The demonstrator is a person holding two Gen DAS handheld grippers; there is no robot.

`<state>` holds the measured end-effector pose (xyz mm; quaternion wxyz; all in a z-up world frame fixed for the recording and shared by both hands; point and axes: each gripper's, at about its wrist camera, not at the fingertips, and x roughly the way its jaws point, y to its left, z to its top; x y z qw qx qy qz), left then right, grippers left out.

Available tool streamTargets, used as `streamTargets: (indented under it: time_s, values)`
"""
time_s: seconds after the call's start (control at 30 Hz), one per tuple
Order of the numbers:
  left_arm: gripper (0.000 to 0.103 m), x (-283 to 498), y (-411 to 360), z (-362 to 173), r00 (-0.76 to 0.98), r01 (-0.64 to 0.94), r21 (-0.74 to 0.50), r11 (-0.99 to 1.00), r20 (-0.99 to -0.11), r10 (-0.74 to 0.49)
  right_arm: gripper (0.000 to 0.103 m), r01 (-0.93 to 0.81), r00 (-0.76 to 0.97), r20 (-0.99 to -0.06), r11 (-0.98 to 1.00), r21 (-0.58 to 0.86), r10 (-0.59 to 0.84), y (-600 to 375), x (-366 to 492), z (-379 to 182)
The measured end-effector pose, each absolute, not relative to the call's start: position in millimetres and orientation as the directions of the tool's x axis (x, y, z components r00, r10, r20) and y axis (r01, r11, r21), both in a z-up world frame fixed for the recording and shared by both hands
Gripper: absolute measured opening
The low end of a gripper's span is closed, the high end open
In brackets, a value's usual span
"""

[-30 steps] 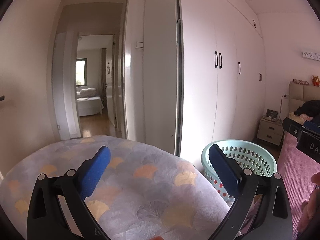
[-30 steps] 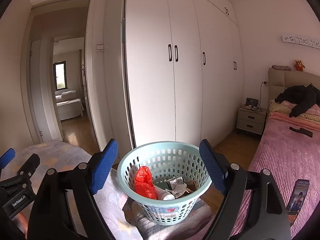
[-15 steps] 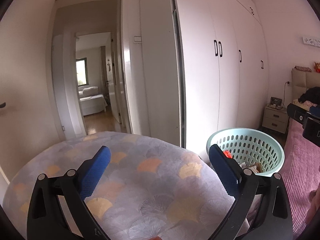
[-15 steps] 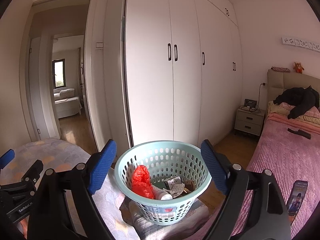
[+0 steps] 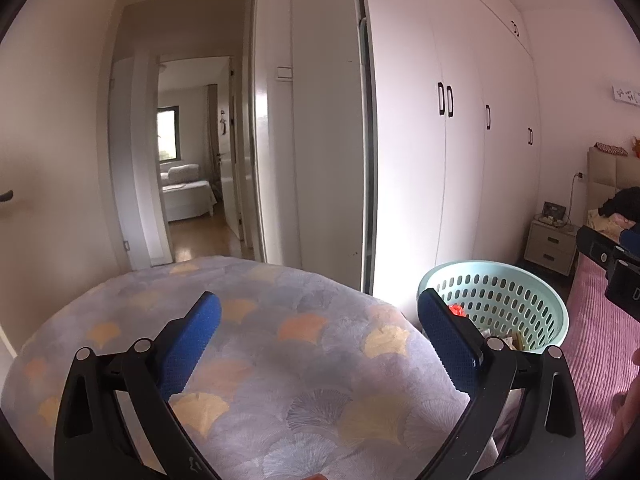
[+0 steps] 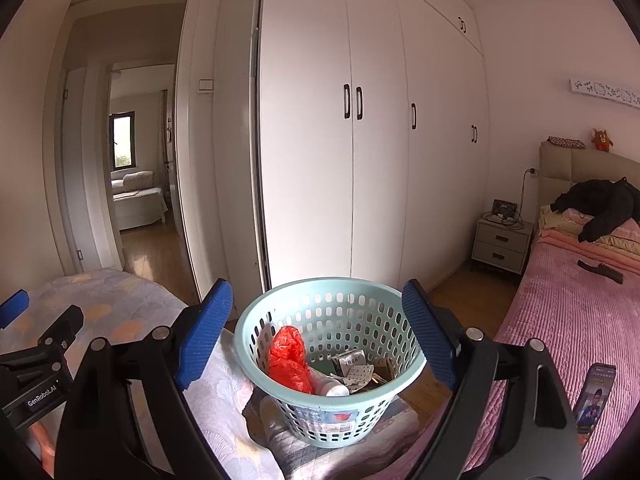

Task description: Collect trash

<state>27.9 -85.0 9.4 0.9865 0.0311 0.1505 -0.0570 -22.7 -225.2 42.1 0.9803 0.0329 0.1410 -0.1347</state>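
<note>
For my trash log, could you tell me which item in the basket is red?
The crumpled plastic bag on the basket's left side; the bottle and papers beside it are whitish.

The basket [image 6: 332,364] stood open-topped between the spread fingers of the right gripper [image 6: 318,328], its mouth free from above — though a red plastic bag [image 6: 289,360], a white bottle [image 6: 332,387] and crumpled paper [image 6: 356,368] filled the bottom. The left gripper [image 5: 316,328] hung with jaws apart over the bare patterned blanket [image 5: 280,360]. The wardrobe [image 6: 360,120] closed off the far side (doors shut), the pink bed [image 6: 568,320] the right; a phone [image 6: 595,394] lay near its edge.
</note>
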Motion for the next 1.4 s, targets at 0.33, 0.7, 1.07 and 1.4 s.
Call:
streamTargets:
  time_s: [0.33,0.7,1.07,1.4]
  values:
    - [0.095,28.6,-79.1,8.4,0.942,0.123,0.022,0.992,-0.316,-0.110,0.083,0.275,0.922,-0.292,0.961,0.030,-0.254,-227.5,-20.5,40.2]
    - [0.095,29.5,-80.9,7.8,0.946,0.103,0.042,0.994,-0.312,-0.085,0.083,0.268,0.924,-0.292,0.963,0.026,-0.249,-226.3,-18.0,40.1]
    - [0.095,28.7,-78.2,8.2,0.948,0.104,0.044,0.994,-0.308,-0.086,0.083,0.263,0.923,-0.295,0.965,0.022,-0.245,-225.0,-16.5,38.5]
    - [0.095,28.4,-77.7,9.0,0.947,0.107,0.039,0.994,-0.308,-0.090,0.083,0.261,0.922,-0.300,0.965,0.022,-0.243,-225.1,-16.1,36.2]
